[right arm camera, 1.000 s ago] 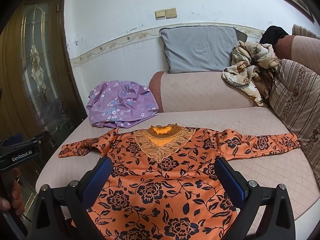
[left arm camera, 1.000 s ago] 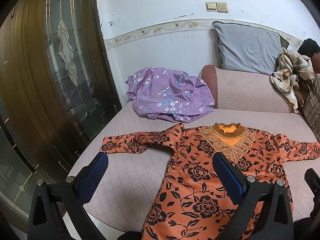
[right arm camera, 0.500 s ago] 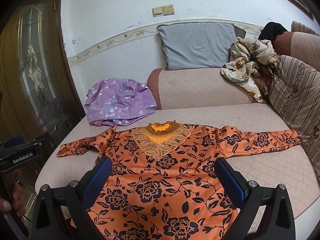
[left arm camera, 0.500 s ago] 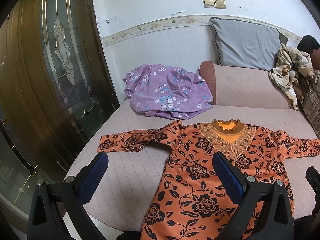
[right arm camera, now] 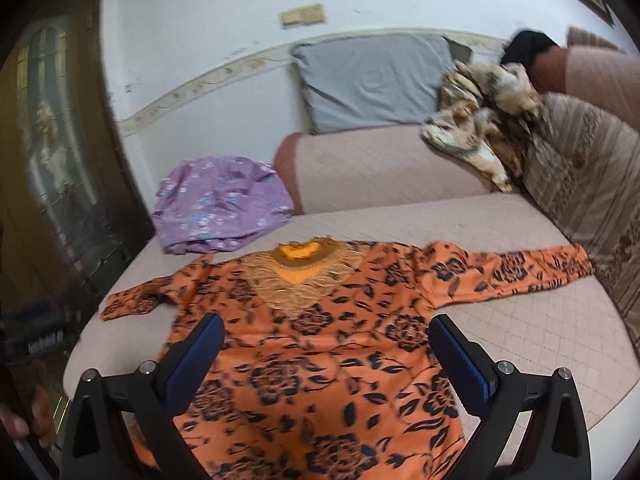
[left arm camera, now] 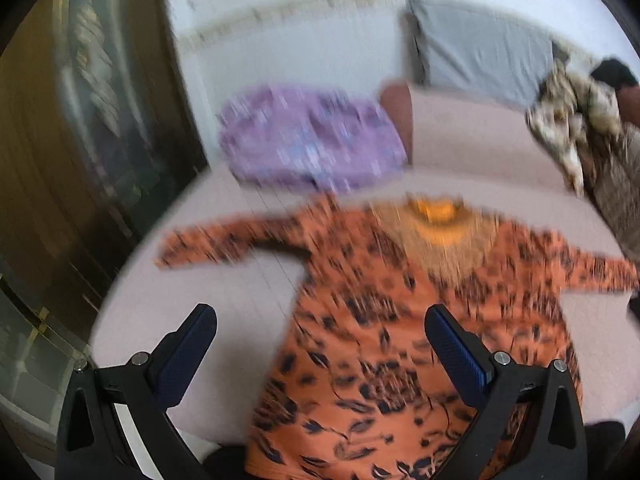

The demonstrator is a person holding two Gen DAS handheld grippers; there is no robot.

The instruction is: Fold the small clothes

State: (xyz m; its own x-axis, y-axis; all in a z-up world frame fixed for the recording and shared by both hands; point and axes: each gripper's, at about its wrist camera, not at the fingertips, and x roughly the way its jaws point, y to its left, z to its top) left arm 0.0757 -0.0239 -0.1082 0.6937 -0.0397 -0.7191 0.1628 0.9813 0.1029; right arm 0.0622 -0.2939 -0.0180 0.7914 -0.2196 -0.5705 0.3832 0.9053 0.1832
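– Where is the orange dress (right arm camera: 320, 360)?

– It lies flat on the pink sofa seat (right arm camera: 520, 344), near the front edge. Both sleeves are spread out to the sides.

– What about the two grippers?

– The left gripper (left arm camera: 320, 354) and the right gripper (right arm camera: 326, 354) are both up over the dress. Their jaws are wide apart and hold nothing.

– What else is there?

– A purple cloth (right arm camera: 220, 204) sits at the back left corner of the seat. A grey pillow (right arm camera: 372, 80) leans on the wall.

Bare sofa seat (right arm camera: 532, 320) free R of orange dress (right arm camera: 320, 360); purple cloth (right arm camera: 220, 204) blocks back-L corner
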